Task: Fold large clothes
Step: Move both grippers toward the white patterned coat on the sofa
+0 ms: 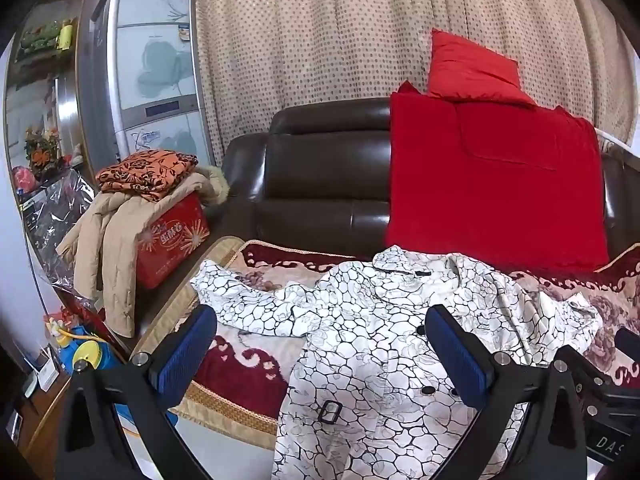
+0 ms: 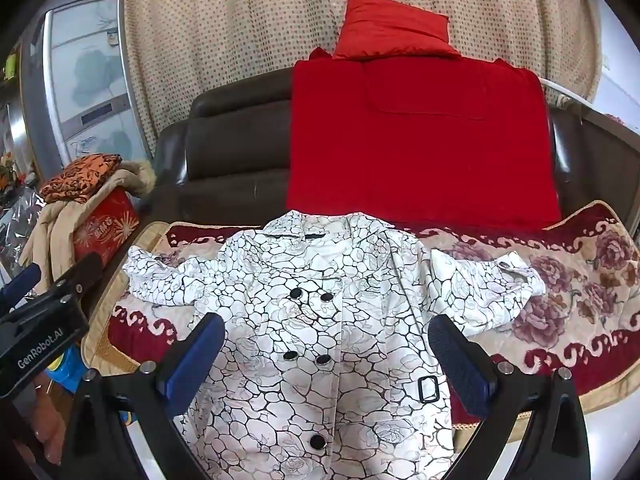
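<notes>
Two grippers, both mine, hang over the coat (image 2: 320, 320) with nothing between their pads. My left gripper (image 1: 320, 344) stands with its jaws spread wide above the coat's left side, one blue pad (image 1: 182, 354) out past the coat's edge over the blanket (image 1: 240, 364), the other over the buttoned front. My right gripper (image 2: 326, 356) is just as wide, its fingers either side of the coat's double row of black buttons (image 2: 297, 294), touching no cloth that I can see.

The coat, white with a black cracked pattern, lies face up on the blanket, collar toward the sofa back (image 2: 224, 152), both sleeves flung outward. A black buckle (image 2: 429, 388) sits on the coat's right side, near my right gripper's right pad. Behind the collar a red cloth (image 2: 420, 140) hangs down the sofa back, with a red cushion (image 2: 394, 26) above it. Left of the coat, beyond the blanket's edge, a red box (image 1: 172, 236) carries a beige jacket (image 1: 108, 240) and a folded orange cloth (image 1: 146, 170).
</notes>
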{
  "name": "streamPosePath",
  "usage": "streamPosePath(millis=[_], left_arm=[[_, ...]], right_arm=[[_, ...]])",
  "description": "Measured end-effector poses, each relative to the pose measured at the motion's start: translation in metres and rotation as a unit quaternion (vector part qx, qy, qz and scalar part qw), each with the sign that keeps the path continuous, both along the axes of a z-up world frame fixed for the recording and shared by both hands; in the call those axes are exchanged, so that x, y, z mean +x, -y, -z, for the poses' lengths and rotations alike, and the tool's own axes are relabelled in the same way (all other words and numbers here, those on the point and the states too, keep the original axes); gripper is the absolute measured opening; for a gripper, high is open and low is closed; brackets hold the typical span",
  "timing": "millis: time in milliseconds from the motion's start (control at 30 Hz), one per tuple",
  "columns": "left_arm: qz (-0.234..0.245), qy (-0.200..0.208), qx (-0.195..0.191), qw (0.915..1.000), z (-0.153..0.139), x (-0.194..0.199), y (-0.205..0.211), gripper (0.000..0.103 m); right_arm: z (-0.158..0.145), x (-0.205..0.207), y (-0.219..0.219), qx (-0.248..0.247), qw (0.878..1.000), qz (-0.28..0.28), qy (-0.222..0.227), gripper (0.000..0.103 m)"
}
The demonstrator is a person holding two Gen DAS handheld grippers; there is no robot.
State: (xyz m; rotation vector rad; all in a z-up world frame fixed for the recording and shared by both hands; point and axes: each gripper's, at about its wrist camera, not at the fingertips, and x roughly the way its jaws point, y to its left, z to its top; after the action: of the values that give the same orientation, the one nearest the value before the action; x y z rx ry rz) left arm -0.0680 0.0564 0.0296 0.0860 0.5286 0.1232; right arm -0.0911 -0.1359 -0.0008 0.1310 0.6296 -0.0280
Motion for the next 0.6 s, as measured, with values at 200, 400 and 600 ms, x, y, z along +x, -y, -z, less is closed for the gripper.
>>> streamPosePath(millis=[200,400,600], left_arm=[[0.002,-0.005,0.002,1.0000,0.003,0.006,0.003,0.103],[0.002,-0.006,0.001,1.0000,0.005,0.009,0.003,0.103],[0.006,-0.011,0.002,0.9999,0.007,0.013,0.003,0.103]], right_arm=[[0.003,0.008,0.006,-0.003,1.000,-0.002,0.001,0.103],[0.013,0.017,0.004,-0.009,1.000,0.002,0.001,0.103],[0.008,0.013,0.002,-0.013,1.000,0.003,0.001,0.103]])
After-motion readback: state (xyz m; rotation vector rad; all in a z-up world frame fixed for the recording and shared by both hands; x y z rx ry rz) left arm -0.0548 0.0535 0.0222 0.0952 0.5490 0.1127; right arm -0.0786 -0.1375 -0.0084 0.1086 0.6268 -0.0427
